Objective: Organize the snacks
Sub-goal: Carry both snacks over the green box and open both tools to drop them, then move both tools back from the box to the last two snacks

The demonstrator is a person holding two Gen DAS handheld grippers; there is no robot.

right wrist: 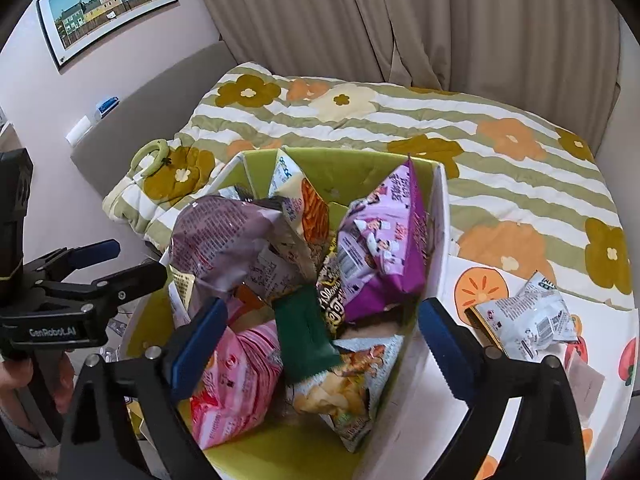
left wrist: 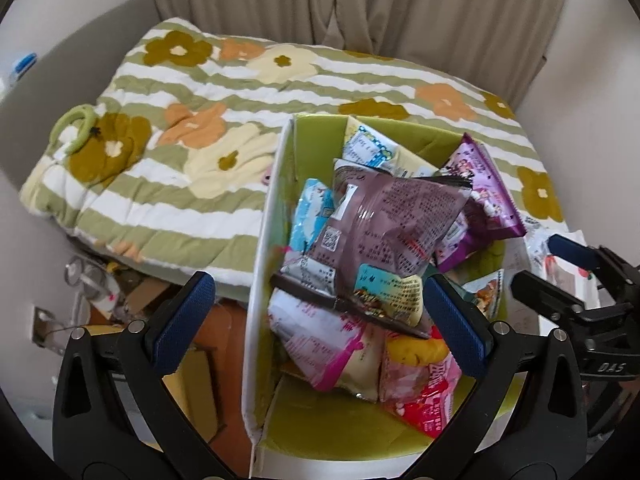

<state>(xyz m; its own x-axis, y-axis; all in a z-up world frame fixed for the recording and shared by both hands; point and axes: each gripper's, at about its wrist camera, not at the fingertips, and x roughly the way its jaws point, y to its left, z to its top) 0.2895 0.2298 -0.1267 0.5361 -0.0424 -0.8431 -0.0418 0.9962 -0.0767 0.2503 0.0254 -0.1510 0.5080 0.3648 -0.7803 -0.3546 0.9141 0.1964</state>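
A box with a green inside and white walls holds several snack packets; it also shows in the right wrist view. A brown packet lies on top, a purple packet leans at the right, also seen from the right wrist. A dark green packet lies in the middle. My left gripper is open and empty over the box's near left wall. My right gripper is open and empty over the box. A white packet lies outside on the right.
The box stands beside a folded floral striped quilt. A paper sheet with orange fruit prints lies under the white packet. A green ring rests on the quilt. Curtains hang behind. Clutter lies on the floor at the left.
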